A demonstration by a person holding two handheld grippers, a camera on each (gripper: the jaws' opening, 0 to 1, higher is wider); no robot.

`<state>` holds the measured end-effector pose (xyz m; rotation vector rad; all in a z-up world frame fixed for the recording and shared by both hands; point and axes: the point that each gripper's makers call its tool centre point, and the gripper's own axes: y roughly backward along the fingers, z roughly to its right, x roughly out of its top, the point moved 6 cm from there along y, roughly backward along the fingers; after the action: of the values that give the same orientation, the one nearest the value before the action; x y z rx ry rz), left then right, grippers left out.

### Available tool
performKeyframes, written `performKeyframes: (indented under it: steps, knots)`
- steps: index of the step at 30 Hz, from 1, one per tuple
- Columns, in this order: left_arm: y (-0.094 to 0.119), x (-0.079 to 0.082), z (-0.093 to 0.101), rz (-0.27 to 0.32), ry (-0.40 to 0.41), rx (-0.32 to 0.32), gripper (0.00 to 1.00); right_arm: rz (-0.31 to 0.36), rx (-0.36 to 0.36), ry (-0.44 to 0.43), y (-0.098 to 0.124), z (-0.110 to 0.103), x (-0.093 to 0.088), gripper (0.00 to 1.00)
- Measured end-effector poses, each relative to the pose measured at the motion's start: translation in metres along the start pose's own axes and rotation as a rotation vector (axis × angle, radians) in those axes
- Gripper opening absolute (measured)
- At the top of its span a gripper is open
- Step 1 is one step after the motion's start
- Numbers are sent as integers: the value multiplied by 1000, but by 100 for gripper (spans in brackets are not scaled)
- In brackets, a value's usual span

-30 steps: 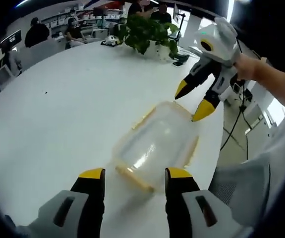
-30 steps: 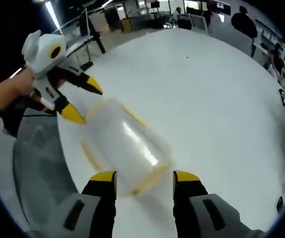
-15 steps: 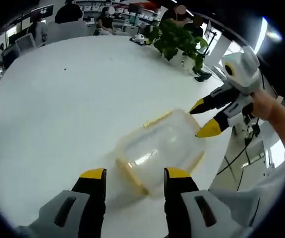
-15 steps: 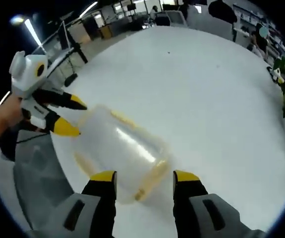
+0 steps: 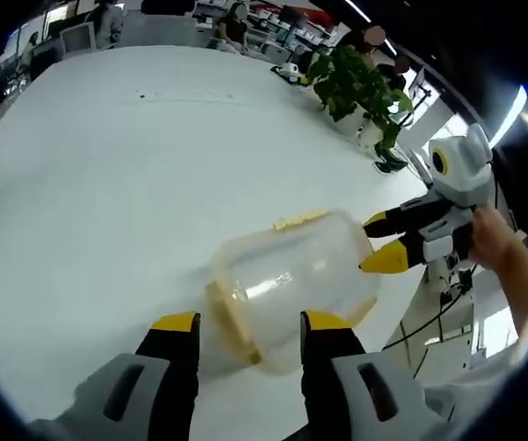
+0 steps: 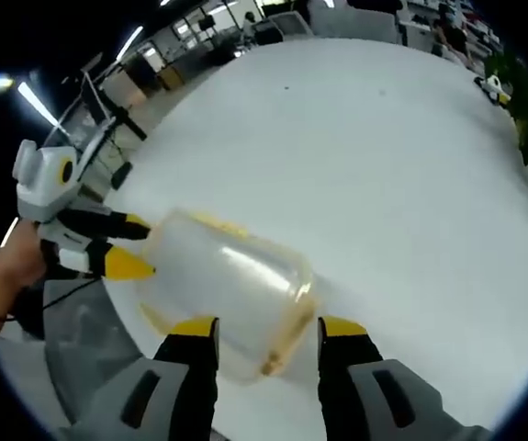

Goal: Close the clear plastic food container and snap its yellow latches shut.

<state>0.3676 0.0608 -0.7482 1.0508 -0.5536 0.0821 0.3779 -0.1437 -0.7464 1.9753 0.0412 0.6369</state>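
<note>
I see my left gripper (image 5: 247, 322) and right gripper (image 6: 266, 325), jaws spread, flanking opposite ends of the clear container (image 5: 291, 280) low centre on the white counter (image 5: 107, 165).

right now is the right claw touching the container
Cannot tell: in the left gripper view the right claw's yellow tips meet the container's edge, no gap or contact plain.

A broad white worktop (image 5: 107, 165) is seen, with a potted plant (image 5: 360, 87) at its far edge and ceiling strip lights (image 6: 34, 101) beyond.
</note>
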Motion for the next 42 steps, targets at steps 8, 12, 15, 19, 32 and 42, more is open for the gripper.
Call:
performKeyframes:
  steps: [8, 12, 15, 19, 32, 42]
  knots:
    - [-1, -1, 4, -14, 35, -22, 36, 1, 23, -50, -3, 0, -1, 39]
    - [-1, 0, 5, -21, 22, -18, 33, -5, 25, -56, -3, -2, -1, 38]
    - [-2, -1, 5, -23, 29, -20, 32, -8, 36, -50, -4, -1, -1, 36]
    - [-7, -1, 9, -8, 35, -21, 28, -19, 59, -66, -5, -1, -2, 32]
    - [-4, 1, 3, -28, 12, -42, 29, -9, 32, -88, -3, -6, -5, 35]
    - [-4, 3, 3, -26, -13, -50, 31, 32, 2, -113, -2, -9, -9, 37]
